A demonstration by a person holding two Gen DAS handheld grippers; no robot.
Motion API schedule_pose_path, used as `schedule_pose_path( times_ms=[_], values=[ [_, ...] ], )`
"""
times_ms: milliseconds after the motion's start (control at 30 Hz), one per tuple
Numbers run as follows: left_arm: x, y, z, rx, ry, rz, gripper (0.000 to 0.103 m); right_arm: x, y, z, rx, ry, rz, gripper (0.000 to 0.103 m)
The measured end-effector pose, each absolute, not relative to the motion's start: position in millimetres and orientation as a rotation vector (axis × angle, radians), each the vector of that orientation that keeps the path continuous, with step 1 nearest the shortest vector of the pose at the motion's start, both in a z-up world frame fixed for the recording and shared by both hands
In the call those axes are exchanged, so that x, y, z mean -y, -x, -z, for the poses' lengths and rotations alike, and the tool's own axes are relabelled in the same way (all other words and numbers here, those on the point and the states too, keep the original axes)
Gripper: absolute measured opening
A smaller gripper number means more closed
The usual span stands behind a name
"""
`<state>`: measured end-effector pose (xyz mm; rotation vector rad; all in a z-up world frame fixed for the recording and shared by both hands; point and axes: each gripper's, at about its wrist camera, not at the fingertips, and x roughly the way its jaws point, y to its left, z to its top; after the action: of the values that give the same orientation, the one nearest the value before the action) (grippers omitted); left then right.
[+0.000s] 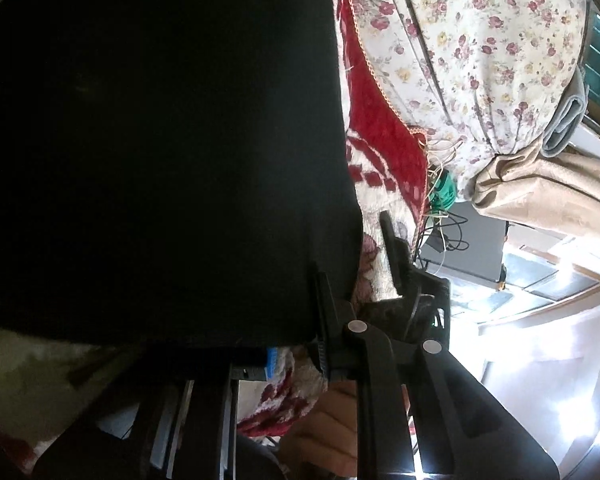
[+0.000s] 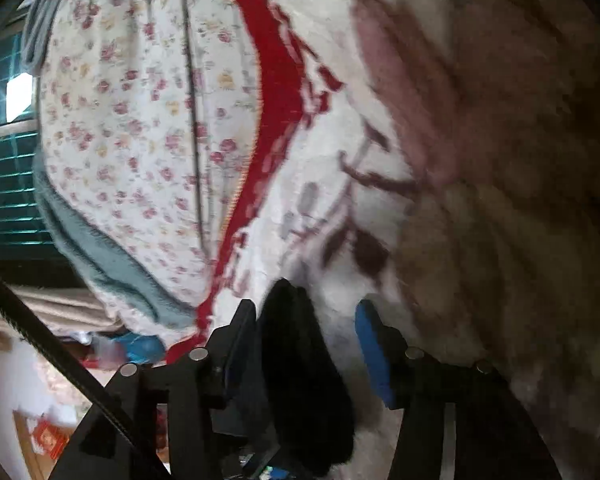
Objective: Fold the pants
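Cream floral-print bedsheet point(image 2: 140, 128), red-and-white fleece blanket point(image 1: 380, 132), tan curtain point(image 1: 548, 192), teal-slatted window point(image 2: 8, 196), bright daylight

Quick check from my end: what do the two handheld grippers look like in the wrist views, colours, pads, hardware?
Both are black plastic linkage frames with round silver pivot pins. The right gripper has blue pads on its fingers. The left gripper has black fingers with a ribbed strip along one, and a bare hand beneath it; no sleeve shows.
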<state>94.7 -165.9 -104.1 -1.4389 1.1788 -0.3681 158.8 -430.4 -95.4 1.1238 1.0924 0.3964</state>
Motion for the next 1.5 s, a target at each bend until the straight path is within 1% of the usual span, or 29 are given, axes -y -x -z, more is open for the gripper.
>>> schedule_pose_path(
  times_ms=[100,233,300,333,367,400,433,467,533,700,867,933,1100,1300,1500],
  values=[
    [172.0,-98.3,100.6,-1.180,1.435,0.395,0.013,422.2,-165.6,97.0,-1.116,-1.130,-0.486,0.055],
    [178.7,-101.5,98.4,-1.195,1.424,0.418,0.013,408.3,-176.4,93.3,-1.154,-1.052,-0.509,0.055],
    [176.5,-97.6,99.2,-1.211,1.420,0.420,0.013,406.4,-182.0,94.7,-1.163,-1.038,-0.507,0.051],
    [176.9,-96.0,99.4,-1.218,1.414,0.419,0.013,405.5,-184.5,96.5,-1.170,-1.040,-0.505,0.044],
    [176.2,-96.5,100.1,-1.225,1.410,0.417,0.013,405.9,-186.3,99.6,-1.179,-1.046,-0.505,0.033],
    [176.6,-96.7,100.7,-1.230,1.403,0.418,0.013,405.4,-186.5,101.5,-1.181,-1.046,-0.509,0.028],
    [178.0,-96.5,100.2,-1.233,1.390,0.426,0.013,406.2,-185.8,102.6,-1.178,-1.043,-0.515,0.017],
    [179.5,-97.4,98.4,-1.237,1.358,0.442,0.013,406.9,-184.3,102.7,-1.167,-1.037,-0.511,0.013],
    [181.7,-98.8,88.3,-1.236,1.262,0.444,0.009,406.1,-180.8,96.4,-1.138,-1.017,-0.522,0.011],
    [173.2,-94.0,48.2,-1.159,1.094,0.485,0.009,396.8,-171.0,60.9,-1.073,-0.925,-0.536,0.011],
    [133.8,-76.2,9.4,-1.046,1.034,0.484,0.009,372.5,-165.6,26.9,-1.023,-0.970,-0.666,0.010],
    [116.2,-69.7,2.2,-1.014,1.038,0.476,0.009,352.3,-164.4,15.7,-1.018,-0.987,-0.736,0.011],
    [49.1,-28.8,2.3,-0.918,1.045,0.400,0.009,281.8,-161.2,2.1,-1.063,-0.943,-0.870,0.011],
    [-16.5,3.9,7.5,-0.833,1.005,0.246,0.009,180.9,-156.7,8.7,-1.165,-0.840,-0.942,0.011],
    [-95.4,17.8,29.2,-0.800,1.121,0.147,0.009,102.0,-159.4,20.4,-1.231,-0.752,-0.908,0.011]
  ],
)
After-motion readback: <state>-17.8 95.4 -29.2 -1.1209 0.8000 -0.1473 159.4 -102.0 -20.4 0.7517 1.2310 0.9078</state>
